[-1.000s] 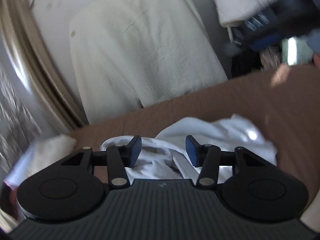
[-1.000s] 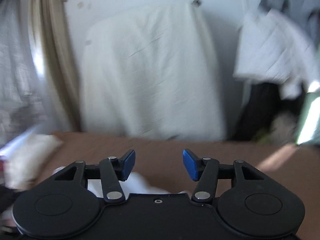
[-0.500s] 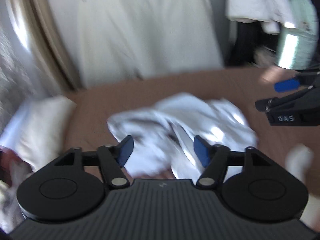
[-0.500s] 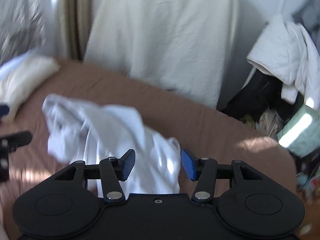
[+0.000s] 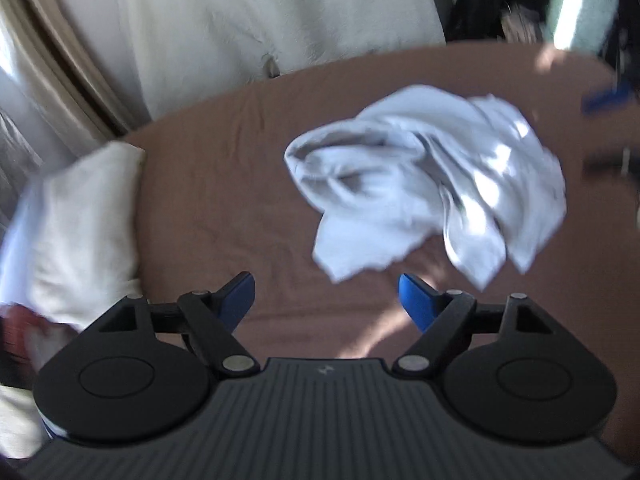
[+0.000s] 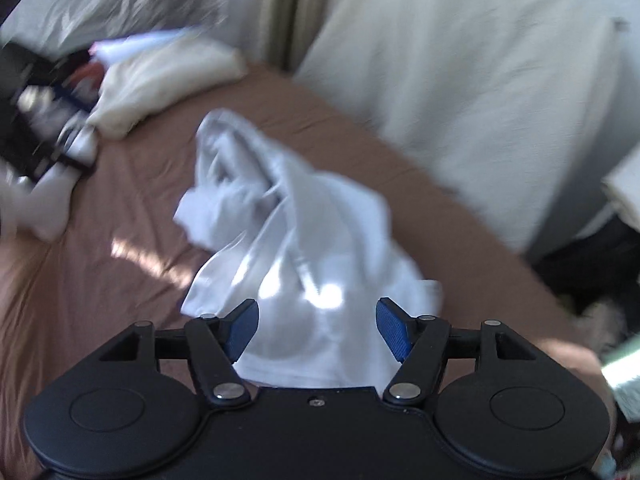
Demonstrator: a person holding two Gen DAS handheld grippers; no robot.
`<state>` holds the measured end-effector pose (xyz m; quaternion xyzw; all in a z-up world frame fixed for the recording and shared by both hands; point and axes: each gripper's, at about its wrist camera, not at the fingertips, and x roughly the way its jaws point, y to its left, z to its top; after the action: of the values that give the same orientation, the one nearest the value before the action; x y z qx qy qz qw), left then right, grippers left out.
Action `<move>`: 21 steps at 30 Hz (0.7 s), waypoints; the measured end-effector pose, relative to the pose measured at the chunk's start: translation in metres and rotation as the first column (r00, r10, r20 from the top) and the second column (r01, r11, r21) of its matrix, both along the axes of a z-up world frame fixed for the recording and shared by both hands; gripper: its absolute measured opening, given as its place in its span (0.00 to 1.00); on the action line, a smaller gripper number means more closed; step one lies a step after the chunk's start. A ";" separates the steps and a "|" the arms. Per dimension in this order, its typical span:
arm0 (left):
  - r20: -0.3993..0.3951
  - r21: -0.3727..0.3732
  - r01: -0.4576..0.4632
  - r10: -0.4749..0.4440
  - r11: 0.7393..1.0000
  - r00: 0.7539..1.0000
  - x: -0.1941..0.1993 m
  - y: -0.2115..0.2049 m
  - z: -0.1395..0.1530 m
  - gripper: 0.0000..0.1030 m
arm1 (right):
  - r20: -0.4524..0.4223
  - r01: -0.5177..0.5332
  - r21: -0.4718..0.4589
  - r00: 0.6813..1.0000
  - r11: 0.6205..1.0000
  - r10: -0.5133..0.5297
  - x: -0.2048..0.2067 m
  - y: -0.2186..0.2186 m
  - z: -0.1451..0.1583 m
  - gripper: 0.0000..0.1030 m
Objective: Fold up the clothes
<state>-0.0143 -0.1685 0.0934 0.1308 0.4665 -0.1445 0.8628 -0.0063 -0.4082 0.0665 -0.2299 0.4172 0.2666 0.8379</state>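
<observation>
White garment [image 5: 424,176] lies crumpled on brown sheet [image 5: 224,200]; both claws just spread, pinching nothing.

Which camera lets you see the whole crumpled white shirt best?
The left wrist view: the whole crumpled white shirt lies in full view on the brown bedsheet, nothing covering it. In the right wrist view the shirt runs under the gripper body, so its near edge is hidden.
</observation>
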 end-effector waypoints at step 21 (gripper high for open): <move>0.001 -0.334 0.027 -0.029 0.942 1.000 0.076 -0.030 -0.070 0.68 | 0.003 0.263 0.119 0.964 0.958 -0.265 0.019 -0.063 -0.102 0.16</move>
<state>0.0614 -0.1984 0.0235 -0.0108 0.4352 -0.2339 0.8694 0.0131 -0.4707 -0.0357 -0.1250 0.4196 0.1744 0.8820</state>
